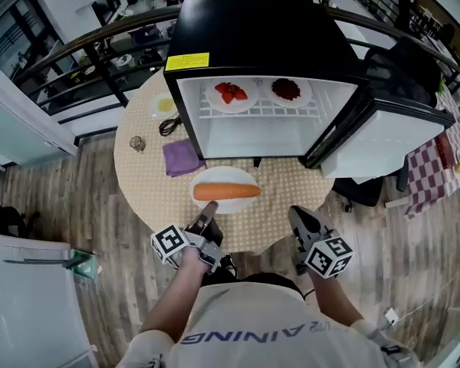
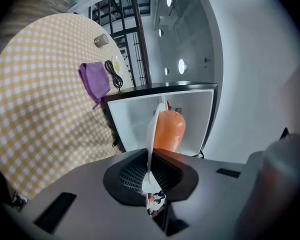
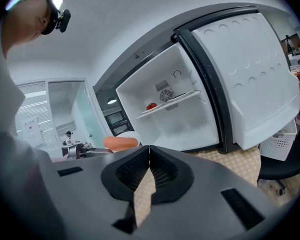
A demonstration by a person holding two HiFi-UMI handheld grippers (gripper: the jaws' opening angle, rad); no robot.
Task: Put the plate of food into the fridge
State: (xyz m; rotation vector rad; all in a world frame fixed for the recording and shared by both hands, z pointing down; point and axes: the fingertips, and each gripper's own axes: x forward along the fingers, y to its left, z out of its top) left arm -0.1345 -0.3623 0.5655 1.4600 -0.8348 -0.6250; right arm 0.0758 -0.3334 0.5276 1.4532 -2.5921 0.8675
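Observation:
A white plate [image 1: 225, 181] carrying one long orange piece of food [image 1: 227, 192] hovers over the round checked table [image 1: 146, 190], just in front of the open black fridge [image 1: 253, 48]. My left gripper [image 1: 208, 219] is shut on the plate's near rim. In the left gripper view the plate [image 2: 152, 134] runs edge-on between the jaws of the left gripper [image 2: 150, 184], with the orange food [image 2: 169, 130] beside it. My right gripper [image 1: 302, 225] hangs to the right of the plate, shut and empty. In its own view the right gripper [image 3: 149, 151] faces the fridge's white interior [image 3: 185, 121].
On the fridge's shelf [image 1: 261, 112] are a plate of strawberries [image 1: 230, 94] and a plate of dark red food [image 1: 286, 90]. The fridge door [image 1: 383, 133] stands open to the right. A purple cloth [image 1: 182, 157], a small jar [image 1: 137, 142], a black cable [image 1: 169, 126] and a small plate [image 1: 165, 106] lie left of the fridge.

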